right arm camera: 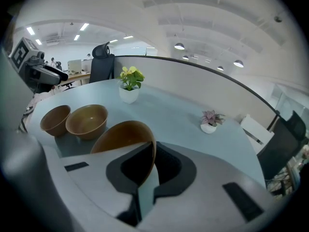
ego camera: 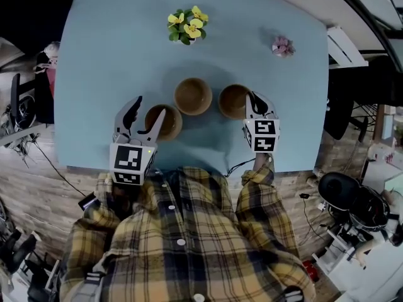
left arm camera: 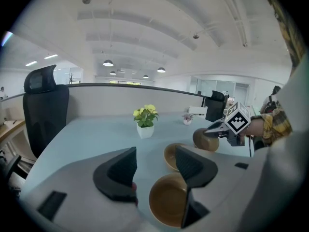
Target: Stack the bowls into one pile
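Right gripper (ego camera: 253, 99) clamps the tilted right bowl (ego camera: 232, 100) by its rim. The left gripper (ego camera: 146, 113), jaws wide apart, hovers over the left bowl (ego camera: 165, 124). The middle bowl (ego camera: 192, 95) sits between on the table (ego camera: 113, 43).

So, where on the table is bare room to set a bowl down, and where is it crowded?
Bare table lies left of the yellow flowers, and between them and the pink plant. The near edge is crowded: left bowl, middle bowl and right bowl, the left hand-held gripper open at the first, the right hand-held gripper shut on the third.
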A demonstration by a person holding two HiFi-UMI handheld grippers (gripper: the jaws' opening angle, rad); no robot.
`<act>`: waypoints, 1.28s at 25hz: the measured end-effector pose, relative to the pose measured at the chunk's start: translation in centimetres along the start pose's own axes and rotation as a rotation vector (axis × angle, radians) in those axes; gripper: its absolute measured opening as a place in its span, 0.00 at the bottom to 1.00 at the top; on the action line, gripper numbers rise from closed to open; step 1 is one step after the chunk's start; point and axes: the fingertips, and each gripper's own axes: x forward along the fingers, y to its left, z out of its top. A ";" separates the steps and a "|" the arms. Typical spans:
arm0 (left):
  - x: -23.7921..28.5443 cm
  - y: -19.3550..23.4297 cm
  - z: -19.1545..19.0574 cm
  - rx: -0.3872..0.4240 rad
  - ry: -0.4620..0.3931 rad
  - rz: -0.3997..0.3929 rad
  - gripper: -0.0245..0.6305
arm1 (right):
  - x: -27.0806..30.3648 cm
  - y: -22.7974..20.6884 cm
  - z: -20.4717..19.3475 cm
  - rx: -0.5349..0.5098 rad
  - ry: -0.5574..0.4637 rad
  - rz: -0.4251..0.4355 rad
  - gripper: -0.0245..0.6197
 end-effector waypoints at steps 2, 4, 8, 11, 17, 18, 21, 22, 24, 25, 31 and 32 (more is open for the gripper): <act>-0.5 -0.1 0.0 0.002 -0.009 0.001 0.40 | -0.7 0.2 0.3 -0.010 -0.009 -0.007 0.06; -1.0 -0.1 0.1 0.003 -0.022 0.004 0.40 | -1.3 0.3 0.8 -0.022 -0.023 -0.015 0.06; -2.2 0.0 0.1 0.008 -0.052 0.015 0.36 | -3.0 1.0 2.2 -0.036 -0.070 -0.029 0.06; -3.4 -0.1 0.2 0.008 -0.069 0.021 0.32 | -4.1 2.1 3.3 -0.052 -0.106 -0.023 0.06; -5.6 0.2 0.2 -0.010 -0.099 0.049 0.25 | -5.4 5.0 5.9 -0.105 -0.168 0.022 0.06; -5.9 0.4 0.1 -0.013 -0.102 0.056 0.24 | -5.5 5.7 6.5 -0.111 -0.180 0.036 0.06; -7.1 0.9 -0.3 -0.021 -0.109 0.078 0.20 | -5.5 7.9 7.7 -0.109 -0.215 0.086 0.06; -7.5 1.1 -0.5 -0.023 -0.109 0.085 0.20 | -5.5 8.6 8.0 -0.102 -0.225 0.103 0.06; -8.1 1.4 -0.9 -0.032 -0.107 0.100 0.18 | -5.3 9.9 8.7 -0.090 -0.240 0.140 0.06; -8.5 1.6 -1.1 -0.040 -0.105 0.108 0.17 | -5.2 10.6 9.0 -0.087 -0.245 0.161 0.06; -10.3 3.0 -2.7 -0.089 -0.086 0.155 0.06 | -4.0 15.7 10.4 -0.102 -0.252 0.288 0.06; -10.5 3.3 -3.0 -0.096 -0.082 0.163 0.04 | -3.8 16.7 10.6 -0.113 -0.253 0.309 0.06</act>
